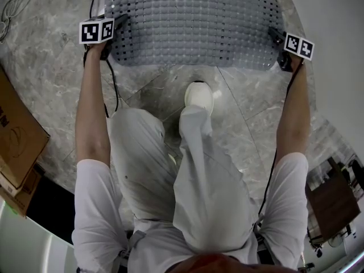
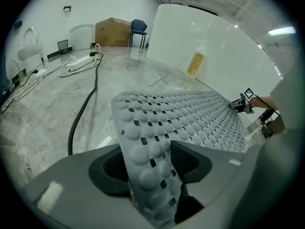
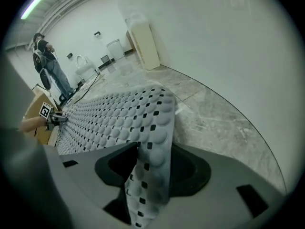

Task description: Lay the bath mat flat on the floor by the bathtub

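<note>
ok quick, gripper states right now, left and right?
left gripper: closed, holding one end of the bath mat.
right gripper: closed, holding the opposite end of the bath mat.

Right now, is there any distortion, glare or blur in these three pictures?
Head view: even light, bath mat sharp, faint gloss on its bumps. Left gripper view: fisheye, dark round border, bathtub wall bows, mat soft near the lens. Right gripper view: same fisheye, a ceiling light streaks top left.

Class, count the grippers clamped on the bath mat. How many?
2. The left gripper grips the bath mat at its left end, the right gripper at its right end. None seems hidden.
</note>
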A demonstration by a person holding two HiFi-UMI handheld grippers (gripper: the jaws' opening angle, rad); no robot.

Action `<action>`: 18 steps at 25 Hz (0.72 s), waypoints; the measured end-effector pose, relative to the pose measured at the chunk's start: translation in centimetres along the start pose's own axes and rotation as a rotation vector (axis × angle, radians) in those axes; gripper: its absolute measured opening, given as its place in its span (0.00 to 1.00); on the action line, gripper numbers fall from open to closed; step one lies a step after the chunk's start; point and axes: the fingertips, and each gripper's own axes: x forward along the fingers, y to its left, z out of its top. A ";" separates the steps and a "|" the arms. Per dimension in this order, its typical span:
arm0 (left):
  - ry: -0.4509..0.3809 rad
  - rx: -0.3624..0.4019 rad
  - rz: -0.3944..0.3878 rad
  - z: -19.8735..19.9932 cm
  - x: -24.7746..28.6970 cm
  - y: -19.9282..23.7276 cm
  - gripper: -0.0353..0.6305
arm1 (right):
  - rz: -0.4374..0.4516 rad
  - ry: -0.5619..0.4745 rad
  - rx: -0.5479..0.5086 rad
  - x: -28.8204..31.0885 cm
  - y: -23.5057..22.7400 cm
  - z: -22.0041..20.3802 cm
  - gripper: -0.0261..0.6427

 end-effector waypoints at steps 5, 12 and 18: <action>0.035 0.043 0.015 -0.7 -1.0 1.8 0.47 | -0.027 0.007 0.003 -1.3 -1.2 -1.0 0.36; -0.020 0.028 0.036 0.0 -3.0 3.2 0.49 | -0.133 -0.060 -0.024 -2.9 -1.7 0.0 0.36; -0.082 0.062 0.076 0.4 -3.2 1.8 0.51 | -0.187 -0.154 -0.118 -3.8 1.6 1.9 0.37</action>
